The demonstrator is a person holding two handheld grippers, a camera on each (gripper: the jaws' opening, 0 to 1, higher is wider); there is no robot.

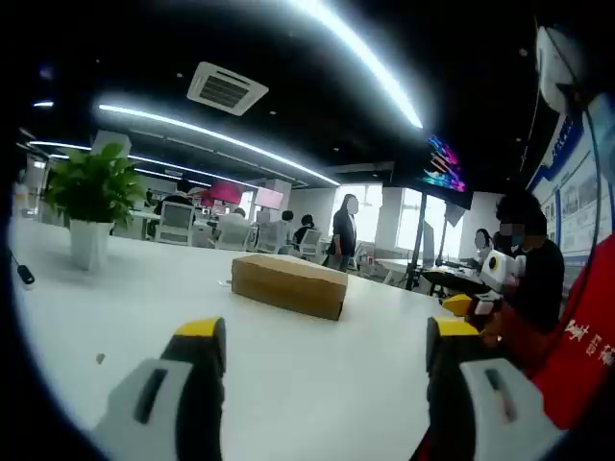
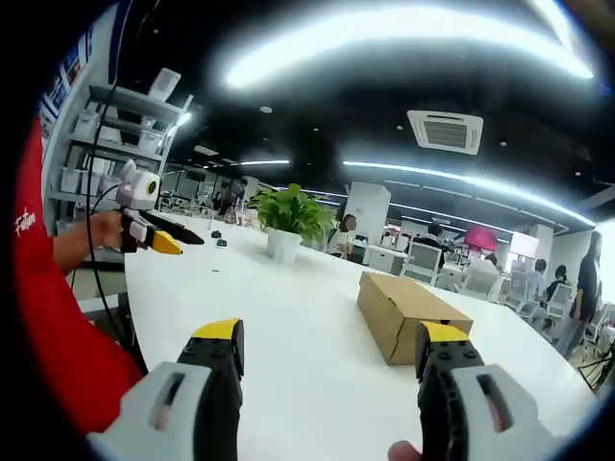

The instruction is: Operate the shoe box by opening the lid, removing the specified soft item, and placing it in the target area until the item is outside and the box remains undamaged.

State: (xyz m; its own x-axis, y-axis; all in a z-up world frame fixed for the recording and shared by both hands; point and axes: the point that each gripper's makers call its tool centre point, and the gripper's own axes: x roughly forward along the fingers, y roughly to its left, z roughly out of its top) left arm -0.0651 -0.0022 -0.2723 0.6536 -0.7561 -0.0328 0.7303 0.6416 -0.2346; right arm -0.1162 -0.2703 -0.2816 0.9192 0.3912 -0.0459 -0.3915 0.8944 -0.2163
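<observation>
A closed brown cardboard shoe box [image 1: 289, 284] lies on the white table [image 1: 144, 307], lid shut and untouched. In the left gripper view my left gripper [image 1: 327, 338] hovers open above the table, well short of the box, nothing between its yellow-tipped jaws. The right gripper view has the same box [image 2: 408, 312] ahead and to the right, and my right gripper [image 2: 332, 338] is open and empty over the table [image 2: 288, 327]. Far left in that view, a hand holds the left gripper [image 2: 171, 238]. The right gripper [image 1: 469, 303] shows at the right in the left gripper view.
A potted green plant [image 1: 91, 206] in a white pot stands at the table's far side, also plant [image 2: 288, 219]. A red-shirted person [image 2: 58, 327] is beside the table. Chairs, desks and people fill the office behind. Shelves [image 2: 106, 144] stand at the left.
</observation>
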